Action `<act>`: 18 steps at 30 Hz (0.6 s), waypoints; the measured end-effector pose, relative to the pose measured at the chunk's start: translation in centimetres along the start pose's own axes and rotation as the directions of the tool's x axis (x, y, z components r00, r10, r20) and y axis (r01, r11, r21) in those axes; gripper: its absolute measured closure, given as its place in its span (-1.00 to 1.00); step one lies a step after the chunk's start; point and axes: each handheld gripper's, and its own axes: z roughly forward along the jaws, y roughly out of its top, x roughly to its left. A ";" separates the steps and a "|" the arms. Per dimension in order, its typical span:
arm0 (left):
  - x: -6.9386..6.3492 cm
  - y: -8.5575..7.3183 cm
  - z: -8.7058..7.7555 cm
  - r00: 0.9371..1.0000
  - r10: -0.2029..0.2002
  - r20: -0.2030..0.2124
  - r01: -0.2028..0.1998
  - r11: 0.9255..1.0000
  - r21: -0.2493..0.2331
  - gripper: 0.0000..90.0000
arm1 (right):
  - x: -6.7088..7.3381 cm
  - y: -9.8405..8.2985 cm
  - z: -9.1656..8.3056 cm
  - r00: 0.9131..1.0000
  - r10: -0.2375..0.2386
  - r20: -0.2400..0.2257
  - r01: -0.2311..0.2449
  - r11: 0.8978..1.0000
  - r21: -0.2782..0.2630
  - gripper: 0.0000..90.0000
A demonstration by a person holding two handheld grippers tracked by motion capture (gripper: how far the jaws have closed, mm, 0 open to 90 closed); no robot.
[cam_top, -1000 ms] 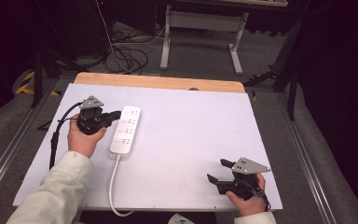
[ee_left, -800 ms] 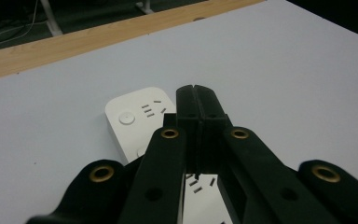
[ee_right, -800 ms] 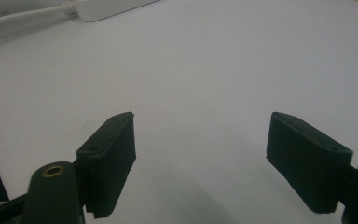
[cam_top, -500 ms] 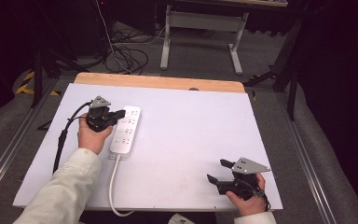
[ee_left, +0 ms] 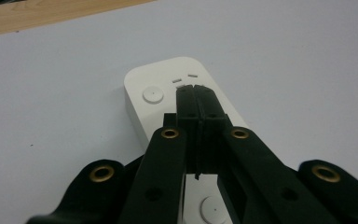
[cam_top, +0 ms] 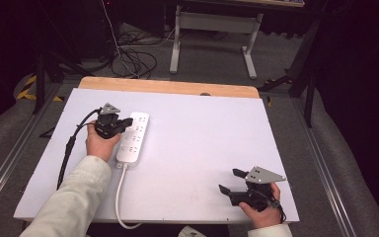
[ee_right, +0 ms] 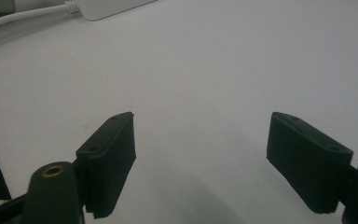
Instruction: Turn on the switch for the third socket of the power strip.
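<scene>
Left gripper (cam_top: 127, 121) advanced over power strip (cam_top: 133, 138) — sockets partly hidden

White plastic power strip (cam_top: 133, 138) with white cord (cam_top: 120, 197). Pale lavender-white desk (cam_top: 202, 128), light wood strip along its far edge. Black left gripper (cam_top: 123, 122) and right gripper (cam_top: 231, 180), brass-coloured rivets, grey plates. Cream sleeve (cam_top: 71, 202).

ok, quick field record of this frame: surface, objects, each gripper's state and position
surface: white board on a wooden table
object: white power strip, left half of the board, cord running to the near edge
left gripper: shut, empty, tips over the strip's far end by a round button
right gripper: open, empty, over bare board at the near right
</scene>
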 end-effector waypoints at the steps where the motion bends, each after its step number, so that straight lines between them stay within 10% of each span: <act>1: 0.0 -0.1 0.1 1.000 0.008 -0.005 -0.008 1.000 0.004 1.00 | 0.0 0.0 0.0 1.000 -0.002 -0.001 0.002 1.000 -0.001 -0.46; 18: 0.2 -0.6 1.0 0.998 0.063 -0.017 -0.063 0.997 0.042 1.00 | 0.0 -0.1 0.0 1.000 -0.001 -0.005 0.001 1.000 0.002 -0.46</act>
